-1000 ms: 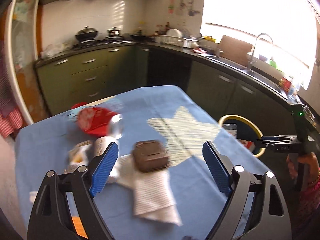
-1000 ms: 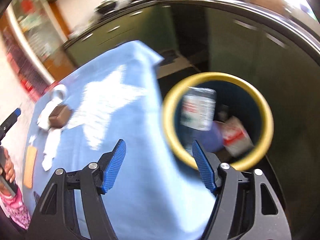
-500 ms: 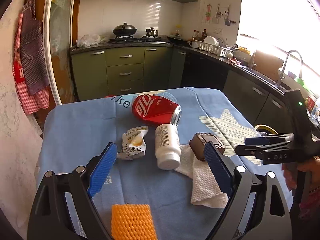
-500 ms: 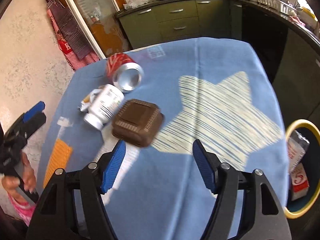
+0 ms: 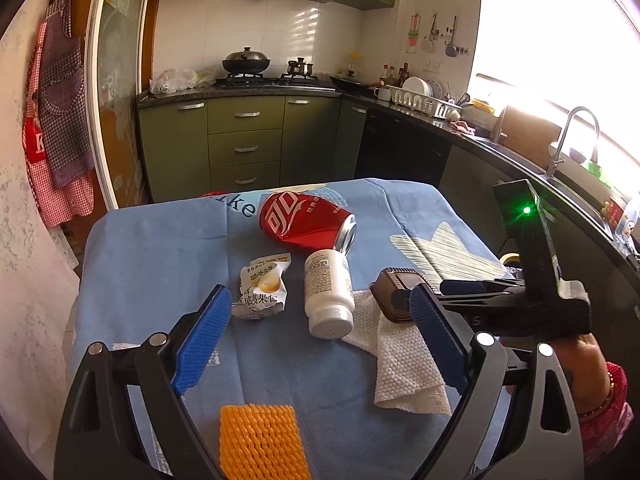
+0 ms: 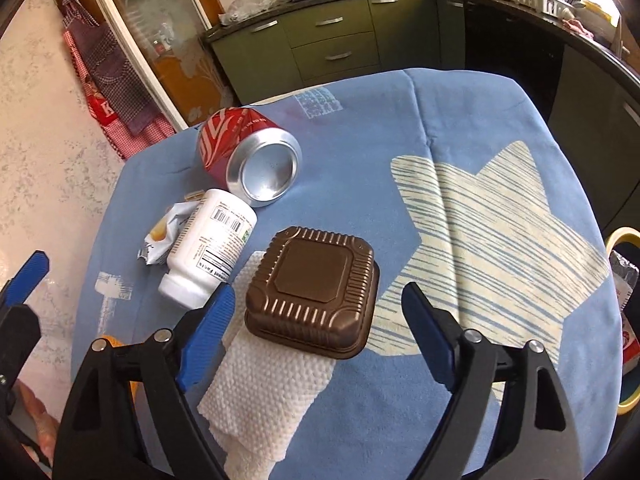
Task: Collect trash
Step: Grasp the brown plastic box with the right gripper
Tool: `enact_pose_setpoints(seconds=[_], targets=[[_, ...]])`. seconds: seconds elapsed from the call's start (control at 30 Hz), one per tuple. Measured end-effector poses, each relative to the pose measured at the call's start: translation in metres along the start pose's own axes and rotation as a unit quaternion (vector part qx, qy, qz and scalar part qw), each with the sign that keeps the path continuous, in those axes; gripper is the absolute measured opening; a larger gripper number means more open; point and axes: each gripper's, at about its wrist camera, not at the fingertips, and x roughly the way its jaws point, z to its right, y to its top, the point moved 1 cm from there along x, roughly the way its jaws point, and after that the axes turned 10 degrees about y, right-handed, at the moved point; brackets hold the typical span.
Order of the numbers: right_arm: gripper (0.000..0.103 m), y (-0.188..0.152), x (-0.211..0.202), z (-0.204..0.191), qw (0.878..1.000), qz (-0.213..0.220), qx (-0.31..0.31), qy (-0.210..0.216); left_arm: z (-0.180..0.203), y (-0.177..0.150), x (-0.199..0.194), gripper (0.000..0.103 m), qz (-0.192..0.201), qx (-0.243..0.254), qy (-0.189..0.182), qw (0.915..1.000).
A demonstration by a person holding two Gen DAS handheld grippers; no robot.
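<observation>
Right gripper [image 6: 316,312] opening, barcoded white bottle [image 6: 208,248] beside

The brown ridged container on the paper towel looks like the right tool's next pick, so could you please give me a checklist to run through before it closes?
1. Right tool empty: ok, nothing between its fingers; jaws are opening.
2. Brown container lined up: ok, it lies ahead of the gap, not yet between the pads.
3. Gap wide enough for it: cannot tell, looks close.
4. Paper towel free of the grip: not ok, the container rests on it and may drag it.
5. White bottle clear of the left finger: not ok, very near.
6. Left tool out of the way: ok, open, empty, off to the side.
</observation>
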Motion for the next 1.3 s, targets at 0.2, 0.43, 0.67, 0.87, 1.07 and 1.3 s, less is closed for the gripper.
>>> enact_pose_setpoints(seconds=[0.2, 0.43, 0.67, 0.87, 1.07, 1.3], targets=[[0.075, -0.002, 0.007, -0.005, 0.999, 0.011, -0.013, -0.035, 0.001, 0.0, -0.001, 0.09, 0.001, 0.0, -0.001, 1.0], [0.058, -0.007, 0.008, -0.002, 0.999, 0.004, -0.014, -0.034, 0.003, -0.002, 0.0, 0.091, -0.003, 0.002, -0.005, 1.0], [0.058, -0.009, -0.019, -0.005, 0.999, 0.03, -0.019, -0.021, 0.005, -0.003, 0.001, 0.091, -0.004, 0.003, -0.006, 1.0], [0.058, -0.015, -0.053, -0.001, 0.998, 0.054, -0.024, -0.016, 0.008, -0.005, 0.002, 0.091, -0.006, 0.007, -0.007, 0.9999], [0.058, -0.021, -0.086, 0.013, 0.997, 0.074, -0.006, 0.015, 0.013, -0.006, 0.003, 0.091, -0.007, 0.013, -0.007, 0.9999], [0.059, -0.031, -0.123, 0.034, 0.993, 0.109, -0.009, -0.035, 0.018, -0.009, 0.003, 0.091, -0.007, 0.021, -0.013, 0.9997]])
